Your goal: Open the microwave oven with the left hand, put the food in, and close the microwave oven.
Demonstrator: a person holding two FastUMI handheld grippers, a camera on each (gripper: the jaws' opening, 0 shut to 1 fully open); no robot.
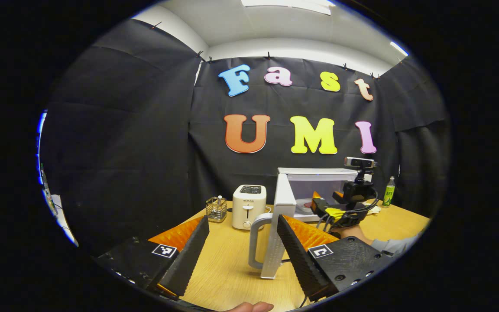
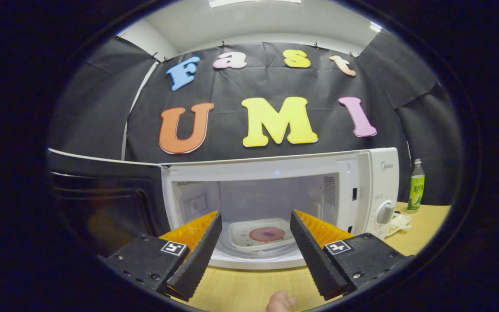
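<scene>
Wooden surface (image 1: 228, 264), microwave oven (image 2: 275, 173) open, food inside.
Left gripper (image 1: 243, 249): fingers apart, empty, the door's handle (image 1: 256, 240) seen between them. Door (image 1: 277, 229) swung wide, edge-on. Right gripper (image 2: 256, 245): fingers apart, empty, just before the cavity. Inside, white plate (image 2: 260, 236) bearing a pink round of food (image 2: 267, 234). Left of the oven, white toaster (image 1: 248, 206) and wire holder (image 1: 216, 209); right of it, green bottle (image 2: 416, 186).

The left gripper (image 1: 243, 242) has black wedge fingers (image 1: 191, 255) with ribbed inner faces and orange backs; each black base carries a small white square marker and dark screws; the right gripper (image 2: 256, 247) matches; at three o'clock in the left gripper view, a grey sleeve (image 1: 394, 245).
</scene>
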